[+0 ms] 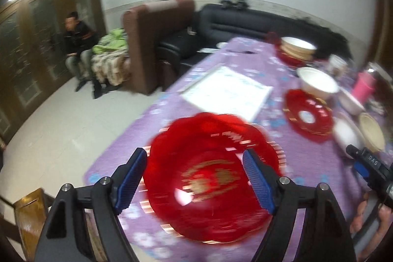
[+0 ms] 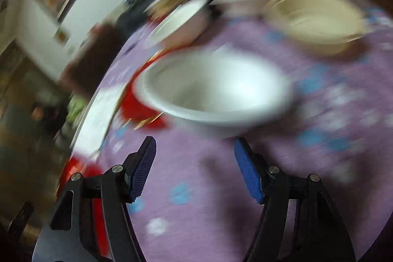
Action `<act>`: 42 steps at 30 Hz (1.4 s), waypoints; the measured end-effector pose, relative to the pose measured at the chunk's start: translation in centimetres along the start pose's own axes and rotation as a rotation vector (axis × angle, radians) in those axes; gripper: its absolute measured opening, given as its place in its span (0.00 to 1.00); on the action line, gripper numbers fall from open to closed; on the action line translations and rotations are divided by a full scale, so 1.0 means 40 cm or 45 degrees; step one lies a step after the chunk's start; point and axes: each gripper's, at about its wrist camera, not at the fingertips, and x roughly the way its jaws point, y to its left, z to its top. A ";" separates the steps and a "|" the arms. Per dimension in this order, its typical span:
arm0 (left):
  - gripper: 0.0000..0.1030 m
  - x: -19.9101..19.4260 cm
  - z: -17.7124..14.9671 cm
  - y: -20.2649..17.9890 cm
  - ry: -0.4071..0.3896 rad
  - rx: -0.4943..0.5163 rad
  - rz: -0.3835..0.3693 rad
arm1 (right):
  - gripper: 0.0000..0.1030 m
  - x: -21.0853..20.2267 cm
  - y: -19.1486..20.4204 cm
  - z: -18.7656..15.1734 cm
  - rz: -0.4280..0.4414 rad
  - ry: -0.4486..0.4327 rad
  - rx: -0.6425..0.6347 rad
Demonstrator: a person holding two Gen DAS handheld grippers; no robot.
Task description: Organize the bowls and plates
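Two grippers were at work over a table [image 1: 172, 100] covered in a purple flowered cloth. The left gripper [image 1: 195, 179] hung above a red scalloped plate [image 1: 208, 176] with gold lettering, its blue ribbed pads spread wide to either side and pinching nothing; whether they touched the plate could not be told through the blur. The right gripper [image 2: 195, 167] was likewise spread and empty, pointed at a white bowl [image 2: 213, 92] just ahead of it on the cloth.

Judged from this, the step in hand was the approach: each claw lining up on one dish before any grasp. The next move would call for bringing a pad over a rim and closing on the edge, since both dishes were far wider than the opening.

The red plate looked glossy and translucent, probably hard plastic, so likely light but slippery. A second red plate [image 1: 308, 116] lay farther along, with another white bowl [image 1: 318, 82] beside it and a beige bowl [image 2: 316, 21] of matte finish near the table's right side. A white sheet [image 1: 228, 91] lay flat in the middle.
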 end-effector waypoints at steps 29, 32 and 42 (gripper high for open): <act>0.76 0.522 0.228 -0.372 0.671 -0.031 -0.210 | 0.67 0.313 0.072 0.098 0.521 0.399 0.346; 0.72 0.533 0.215 -0.383 0.693 -0.016 -0.217 | 0.67 0.292 0.075 0.098 0.519 0.377 0.294; 0.24 0.549 0.186 -0.410 0.723 0.019 -0.223 | 0.11 0.326 -0.009 0.117 0.518 0.388 0.379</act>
